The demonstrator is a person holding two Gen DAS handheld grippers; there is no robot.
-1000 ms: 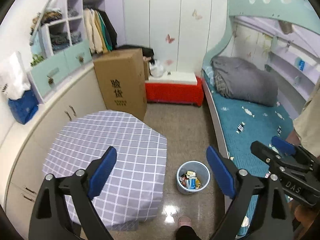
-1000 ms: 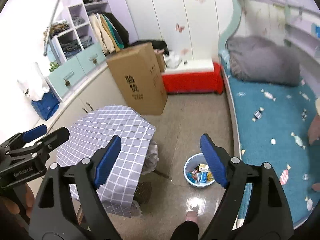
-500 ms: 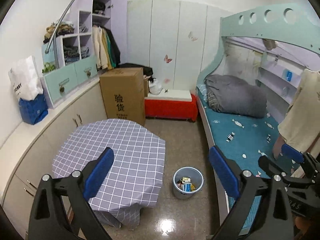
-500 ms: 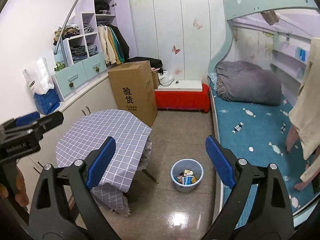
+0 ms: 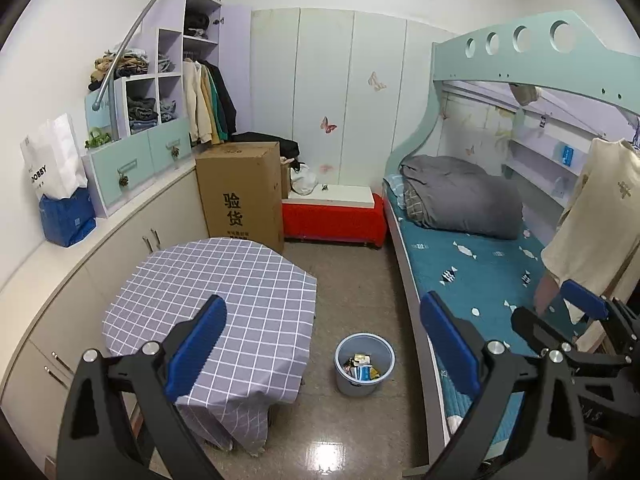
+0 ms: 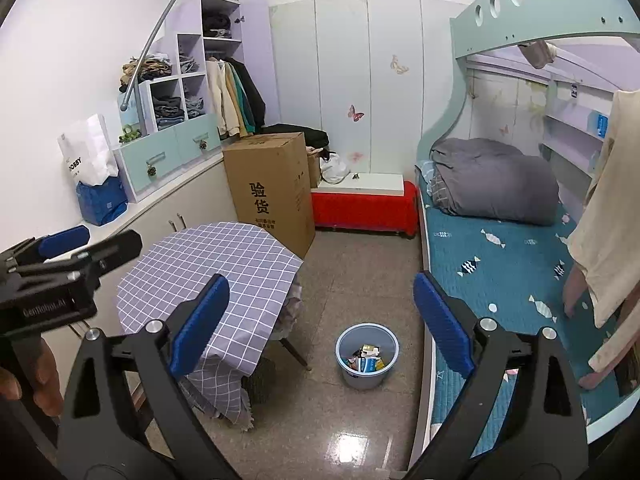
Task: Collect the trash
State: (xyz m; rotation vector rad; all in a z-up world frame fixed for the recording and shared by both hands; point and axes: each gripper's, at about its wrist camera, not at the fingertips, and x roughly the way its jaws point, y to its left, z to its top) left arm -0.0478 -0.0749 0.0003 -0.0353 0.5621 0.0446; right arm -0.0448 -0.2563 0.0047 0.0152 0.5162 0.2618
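Both grippers backed away from trash bin (image 5: 364, 363) | left gripper (image 5: 322, 344) fingers apart, empty | right gripper (image 6: 320, 325) fingers just opened wider, empty | bin near table (image 5: 224, 280)

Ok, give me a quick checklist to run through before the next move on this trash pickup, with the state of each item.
1. Left gripper empty, jaws wide apart: ok.
2. Right gripper empty, jaws just opened further, nothing between them: ok.
3. Trash bin upright on the floor between table and bed: ok.
4. Trash already inside the bin: ok, wrappers visible.
5. Checked tablecloth free of trash: ok, nothing lies on it.
6. Loose trash left on the floor: cannot tell; none on the visible part, but under the table is hidden.
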